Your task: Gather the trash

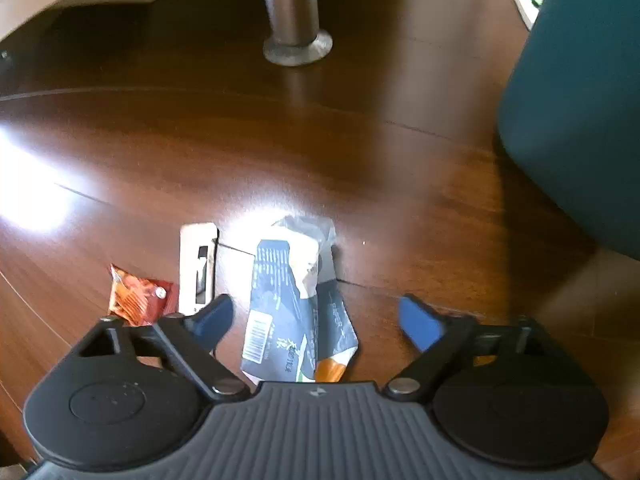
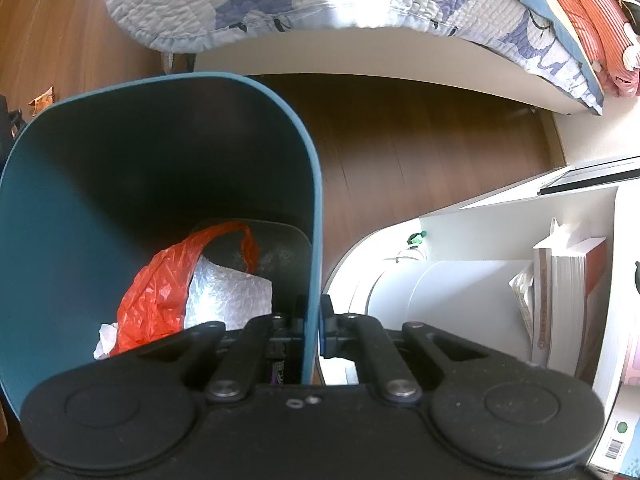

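The left gripper (image 1: 316,316) is held wide apart above a crumpled dark-blue and white snack wrapper (image 1: 292,304) lying on the brown wooden floor (image 1: 360,152), untouched by either blue finger. The right gripper (image 2: 314,328) is clamped together on the rim of the teal plastic bin (image 2: 80,208), in which an orange plastic bag (image 2: 160,292) is seen.

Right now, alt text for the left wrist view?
The open left gripper hovers over a crumpled dark blue and white wrapper on the wooden floor. A red snack packet and a white strip lie left of it; a teal bin stands at right.
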The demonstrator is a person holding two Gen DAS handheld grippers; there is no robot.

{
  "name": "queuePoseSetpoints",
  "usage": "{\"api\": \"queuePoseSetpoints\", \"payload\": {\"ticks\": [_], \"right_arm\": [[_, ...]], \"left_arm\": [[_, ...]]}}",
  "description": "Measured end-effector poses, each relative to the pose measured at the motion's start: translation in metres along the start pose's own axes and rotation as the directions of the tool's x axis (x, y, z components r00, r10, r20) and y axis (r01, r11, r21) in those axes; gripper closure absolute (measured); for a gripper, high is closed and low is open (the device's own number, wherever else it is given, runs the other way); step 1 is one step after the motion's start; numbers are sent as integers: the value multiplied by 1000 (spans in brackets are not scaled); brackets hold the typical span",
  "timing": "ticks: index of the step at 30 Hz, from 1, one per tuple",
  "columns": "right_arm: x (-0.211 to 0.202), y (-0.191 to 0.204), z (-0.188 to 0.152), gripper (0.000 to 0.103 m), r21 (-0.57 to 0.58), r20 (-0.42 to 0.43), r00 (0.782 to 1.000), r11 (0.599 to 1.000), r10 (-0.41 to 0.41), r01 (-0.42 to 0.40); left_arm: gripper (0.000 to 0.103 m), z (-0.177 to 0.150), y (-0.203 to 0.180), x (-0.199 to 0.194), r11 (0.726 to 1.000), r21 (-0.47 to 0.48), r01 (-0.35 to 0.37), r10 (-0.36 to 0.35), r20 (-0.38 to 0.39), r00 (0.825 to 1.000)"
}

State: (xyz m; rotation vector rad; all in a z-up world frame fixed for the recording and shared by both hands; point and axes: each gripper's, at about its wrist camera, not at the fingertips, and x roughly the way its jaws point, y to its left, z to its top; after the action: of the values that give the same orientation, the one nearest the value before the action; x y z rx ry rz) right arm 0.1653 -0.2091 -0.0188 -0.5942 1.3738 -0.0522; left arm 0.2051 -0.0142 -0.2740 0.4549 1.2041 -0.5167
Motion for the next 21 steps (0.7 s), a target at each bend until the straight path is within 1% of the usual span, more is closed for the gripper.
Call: {"api": "queuePoseSetpoints", "payload": {"ticks": [1,2,4,5,7,9,12,15,21], "right_arm": [[1,-1,0,99,2,-2,1000,1000,0,0],[1,-1,1,99,3,-3,1000,1000,0,0],[1,-2,0,99,3,-5,1000,1000,-2,2],[2,-2,0,99,3,-5,1000,1000,-2,2],[1,-1,-1,99,4,-3,1000,1000,-1,1],[1,-1,0,99,6,0,1000,1000,1,-1],[1,-2,-1,99,12,7,1000,1000,6,-6],[1,-5,-2,99,28,12,1000,999,16,-17],[1,-6,-3,99,35,12,1000,999,17,-18]], "left_arm": [[35,-1,1,3,1000,-10,3,-3,-12,1000],[43,-2,4,5,1000,-19,8,-9,-25,1000],[64,-3,8,9,999,-45,11,-13,-48,999],[70,-3,10,10,998,-56,13,-16,-53,998],[83,-7,15,8,998,-67,9,-13,-52,999],[92,-9,20,3,996,-83,12,-16,-46,999],[96,-12,25,-7,992,-124,36,-39,-25,999],[97,-14,32,-16,986,-163,38,-41,-18,999],[99,-13,43,-54,972,-219,82,-73,50,996]]}}
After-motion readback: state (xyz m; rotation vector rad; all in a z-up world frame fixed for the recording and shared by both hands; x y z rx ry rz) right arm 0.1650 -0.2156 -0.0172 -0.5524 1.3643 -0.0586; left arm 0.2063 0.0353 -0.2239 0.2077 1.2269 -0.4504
